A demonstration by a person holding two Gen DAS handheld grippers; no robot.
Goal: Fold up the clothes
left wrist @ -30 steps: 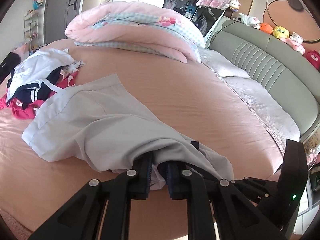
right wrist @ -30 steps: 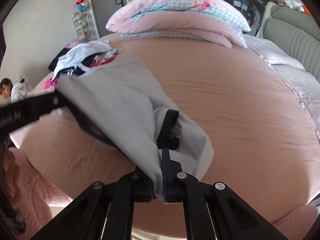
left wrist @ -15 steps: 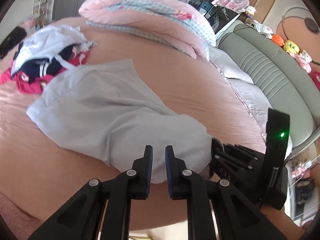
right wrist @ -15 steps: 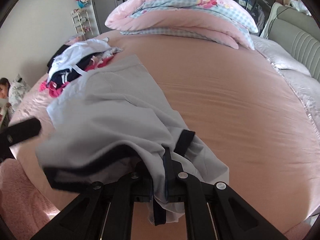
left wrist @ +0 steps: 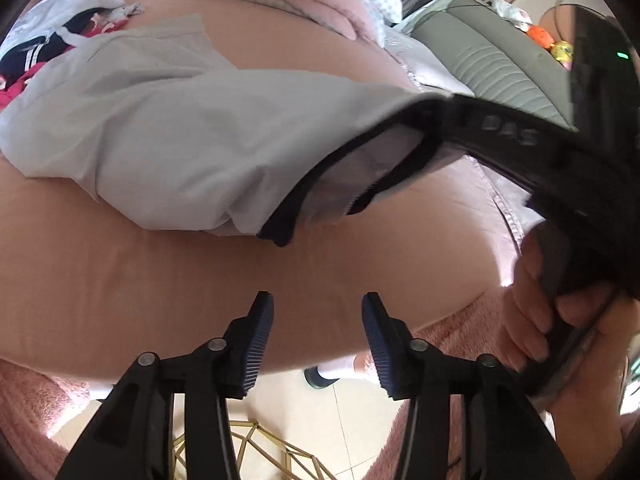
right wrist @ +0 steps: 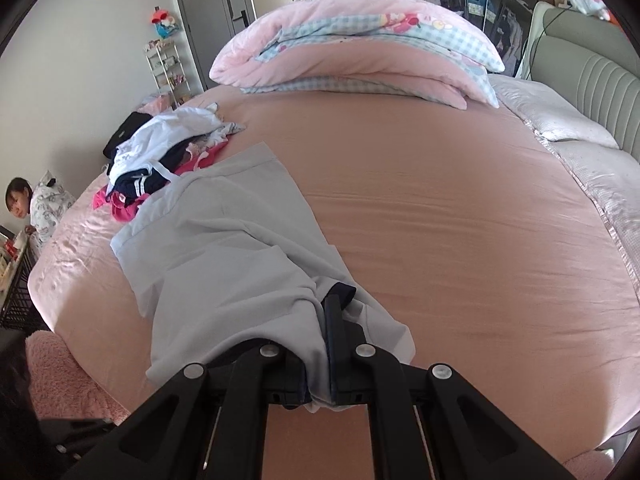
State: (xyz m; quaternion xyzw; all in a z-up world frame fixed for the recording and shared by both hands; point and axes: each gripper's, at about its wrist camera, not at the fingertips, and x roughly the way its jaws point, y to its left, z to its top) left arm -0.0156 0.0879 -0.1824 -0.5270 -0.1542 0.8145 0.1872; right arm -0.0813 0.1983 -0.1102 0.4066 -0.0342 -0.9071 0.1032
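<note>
Left wrist view: left tool [left wrist: 318, 334] open, empty, low over the bed [left wrist: 160, 280] edge; grey garment [left wrist: 180, 128] spread rumpled beyond, its dark-trimmed end raised toward the right tool [left wrist: 424, 136].

Right wrist view: right tool [right wrist: 320, 364] clamped on that garment's [right wrist: 224, 248] near end. No neat fold visible; clothes pile [right wrist: 160, 160] unsorted beside it. Most folding judged outstanding.

Home bedroom — big bed [right wrist: 440, 208] with pink sheet, folded pink quilt [right wrist: 360, 52] at its far end, grey padded headboard [right wrist: 592, 92] along its right side, plush toys [left wrist: 540, 36] above that, clothes pile [right wrist: 160, 160] on its left edge — wardrobe door [right wrist: 216, 20] beyond.
</note>
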